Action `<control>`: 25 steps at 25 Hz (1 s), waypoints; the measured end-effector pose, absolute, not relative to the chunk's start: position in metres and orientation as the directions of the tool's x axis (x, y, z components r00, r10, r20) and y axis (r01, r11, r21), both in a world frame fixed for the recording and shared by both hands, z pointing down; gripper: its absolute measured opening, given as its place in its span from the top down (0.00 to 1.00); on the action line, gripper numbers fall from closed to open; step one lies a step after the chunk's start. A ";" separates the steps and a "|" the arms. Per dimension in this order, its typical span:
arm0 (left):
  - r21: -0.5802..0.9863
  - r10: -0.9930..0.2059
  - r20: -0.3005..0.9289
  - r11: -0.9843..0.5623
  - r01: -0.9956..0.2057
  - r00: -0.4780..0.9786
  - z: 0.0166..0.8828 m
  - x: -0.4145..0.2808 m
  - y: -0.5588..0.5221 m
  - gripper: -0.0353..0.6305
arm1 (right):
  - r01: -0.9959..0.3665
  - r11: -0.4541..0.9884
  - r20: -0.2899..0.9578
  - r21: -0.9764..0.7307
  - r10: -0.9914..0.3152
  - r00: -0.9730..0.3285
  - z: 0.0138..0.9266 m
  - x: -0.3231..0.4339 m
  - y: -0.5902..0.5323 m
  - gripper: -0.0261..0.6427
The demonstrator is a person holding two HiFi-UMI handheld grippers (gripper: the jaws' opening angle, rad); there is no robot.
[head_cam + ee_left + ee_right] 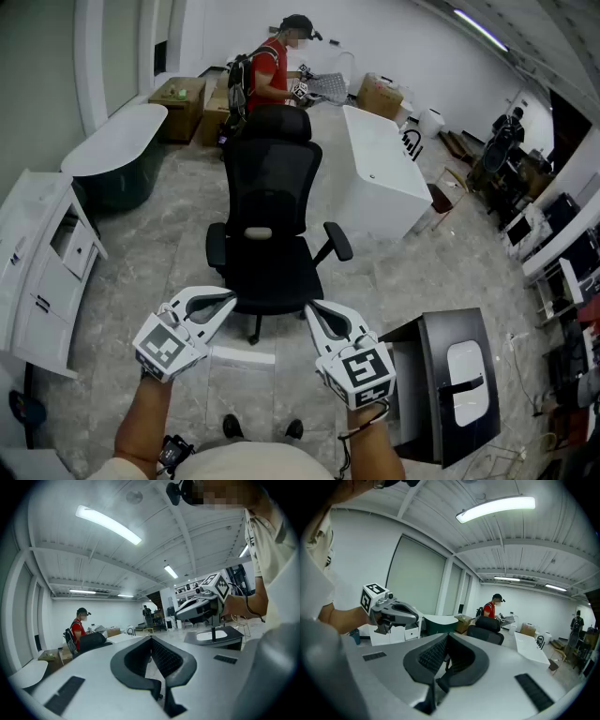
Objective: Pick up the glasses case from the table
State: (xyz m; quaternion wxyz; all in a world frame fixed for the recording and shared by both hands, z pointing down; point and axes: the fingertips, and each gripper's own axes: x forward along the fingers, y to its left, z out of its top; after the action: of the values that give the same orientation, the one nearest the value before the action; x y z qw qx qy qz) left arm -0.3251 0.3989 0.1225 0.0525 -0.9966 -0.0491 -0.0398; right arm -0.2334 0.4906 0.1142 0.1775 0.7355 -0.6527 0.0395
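We hold the left gripper [231,300] and the right gripper [310,307] side by side, each pressed together on nothing, pointing toward a black office chair [269,253]

Cannot tell where glasses case lies; none of three views shows it.

A: How are the arms held?
B: Left forearm [142,427] and right forearm [373,448] reach out from the near edge. The left gripper [228,301] and right gripper [312,311] sit side by side, tips angled inward, apart.
A: Jaws?
B: Both pairs closed together, nothing between them.
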 end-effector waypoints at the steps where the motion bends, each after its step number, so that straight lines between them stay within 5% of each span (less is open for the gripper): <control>1: -0.128 0.099 0.078 -0.986 0.109 0.992 0.123 -0.324 0.396 0.92 | -0.974 -0.087 0.291 0.209 -0.946 0.147 0.115 -0.233 0.488 0.93; 14: -0.099 0.123 0.077 -0.986 0.130 0.989 0.131 -0.305 0.380 0.92 | -0.987 -0.044 0.269 0.156 -0.959 0.086 0.126 -0.227 0.459 0.93; 25: -0.182 0.034 0.183 -0.981 0.068 0.983 0.151 -0.239 0.350 0.92 | -0.993 0.018 0.256 0.120 -0.967 0.013 0.141 -0.134 0.413 0.92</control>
State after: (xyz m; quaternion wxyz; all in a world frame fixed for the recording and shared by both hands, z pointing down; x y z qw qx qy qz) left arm -0.2394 0.3501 0.1515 0.0944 -0.9911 -0.0259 -0.0898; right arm -0.1339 0.4126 0.1410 0.1342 0.6989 -0.7008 0.0483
